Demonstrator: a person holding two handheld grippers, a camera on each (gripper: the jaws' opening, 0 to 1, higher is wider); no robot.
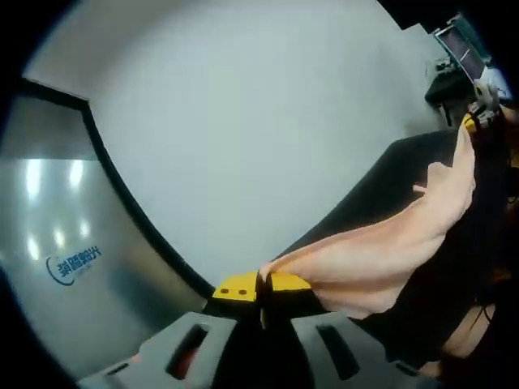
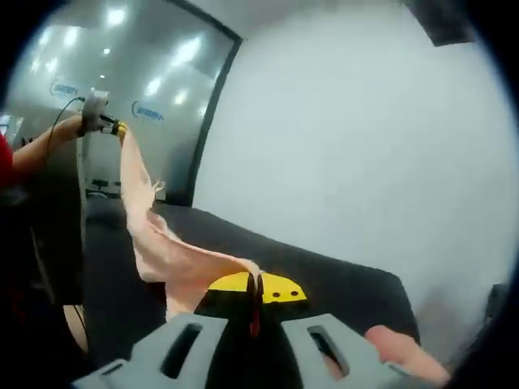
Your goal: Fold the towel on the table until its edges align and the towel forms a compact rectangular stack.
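Towel [image 1: 381, 251] hangs stretched in the air between our left gripper [image 1: 261, 290] and right gripper [image 2: 256, 290], both clamped on corners above the black table [image 2: 340, 284]; a weak pinch could drop one.

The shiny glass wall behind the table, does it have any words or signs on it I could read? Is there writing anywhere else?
Glass wall, left gripper view: a blue logo with a few characters, too blurred to read.
Glass wall, right gripper view: two small blue signs, too small to read.
Towel, table and both grippers: no writing to be seen.
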